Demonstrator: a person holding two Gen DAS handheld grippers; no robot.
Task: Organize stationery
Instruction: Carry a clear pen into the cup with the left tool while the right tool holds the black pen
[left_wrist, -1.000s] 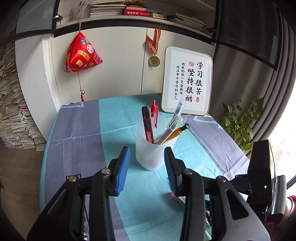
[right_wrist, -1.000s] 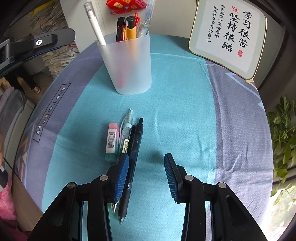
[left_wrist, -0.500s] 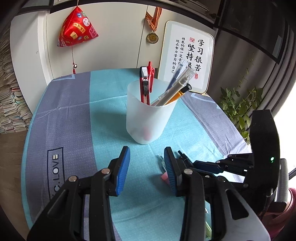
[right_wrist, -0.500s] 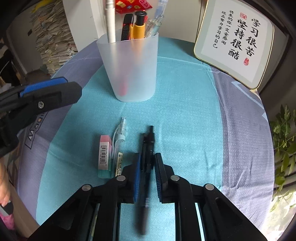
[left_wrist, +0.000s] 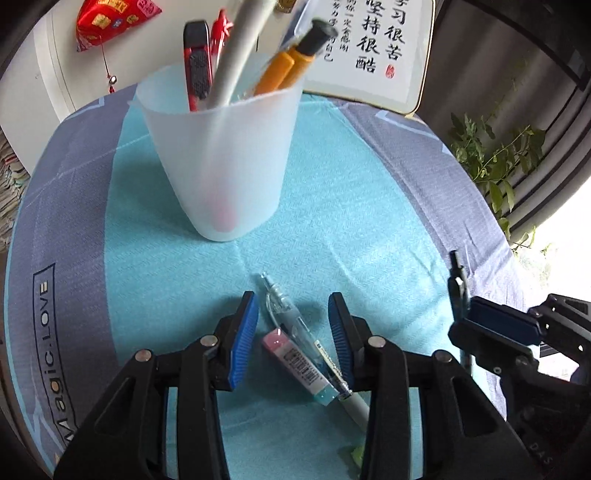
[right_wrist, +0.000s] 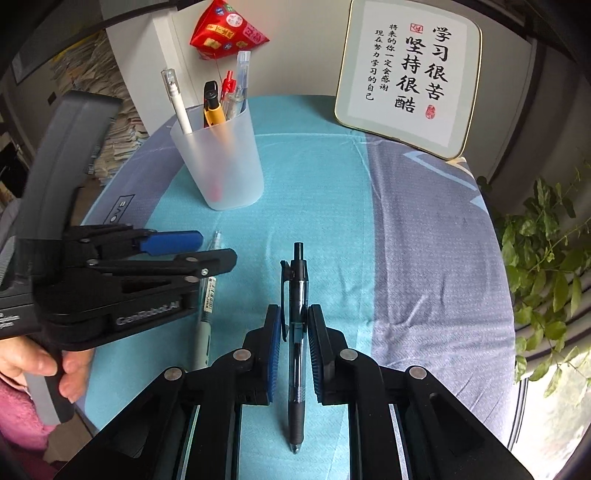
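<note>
With our right gripper (right_wrist: 292, 332) clamped on the black retractable pen (right_wrist: 297, 314), whose long axis points ahead and left toward the frosted pen cup (right_wrist: 221, 162), our left gripper (left_wrist: 291, 336) hangs open over the clear pen (left_wrist: 295, 325) and eraser (left_wrist: 299, 365).

Cloth-covered table (left_wrist: 369, 206) under cup (left_wrist: 221, 155), eraser (left_wrist: 299, 365), clear pen (left_wrist: 291, 321)

Black pen (right_wrist: 298, 325); pink/teal eraser (left_wrist: 300, 366); frosted cup (left_wrist: 221, 162), prob. white.
</note>
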